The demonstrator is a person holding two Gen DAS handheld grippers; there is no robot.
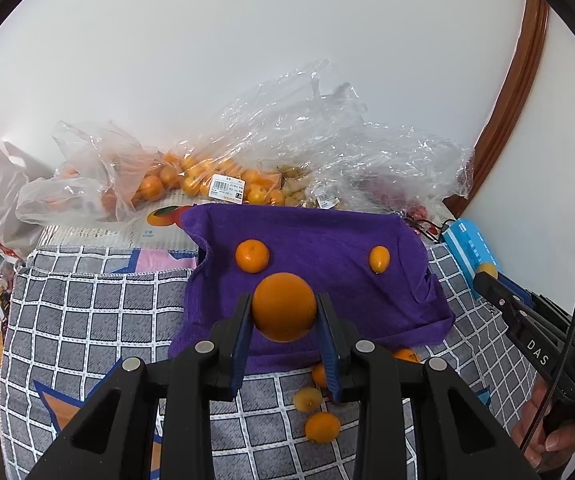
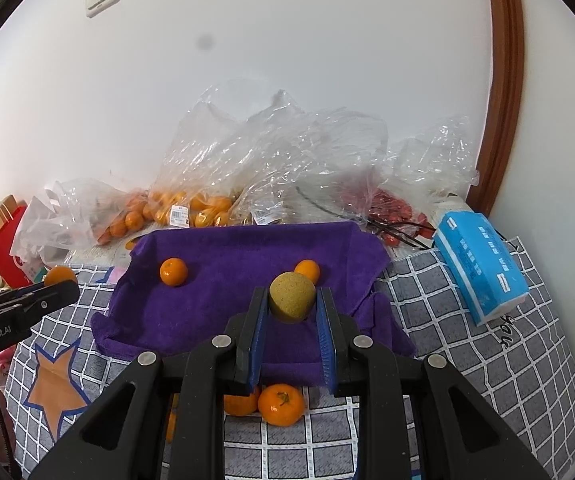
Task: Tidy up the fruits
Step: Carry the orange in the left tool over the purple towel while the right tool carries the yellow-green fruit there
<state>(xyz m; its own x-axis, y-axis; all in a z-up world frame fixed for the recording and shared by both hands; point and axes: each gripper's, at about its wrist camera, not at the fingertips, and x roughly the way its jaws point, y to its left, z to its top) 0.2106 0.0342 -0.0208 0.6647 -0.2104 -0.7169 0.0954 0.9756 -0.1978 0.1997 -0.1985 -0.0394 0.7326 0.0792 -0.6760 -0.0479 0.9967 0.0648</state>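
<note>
Left gripper (image 1: 284, 312): clamps a smooth round orange (image 1: 284, 306) between its blue pads, just above the purple towel's near edge.
Right gripper (image 2: 292, 305): grips a dull yellowish fruit (image 2: 291, 297) with a speckled, rough skin.
Purple towel (image 2: 247, 248): soft terry, rumpled, bearing a glossy mandarin (image 2: 173, 271) and a small oval kumquat (image 1: 379, 259) well apart.
Checked cloth (image 2: 447, 312): grey woven grid (loose mandarins (image 2: 280, 404) lie on it).
Crinkled clear bags (image 2: 271, 152): hold more citrus behind.

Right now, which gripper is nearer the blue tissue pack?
Right. The right gripper, holding a yellowish fruit over the purple towel, is beside the tissue pack. The left gripper, holding an orange, is across the towel.
</note>
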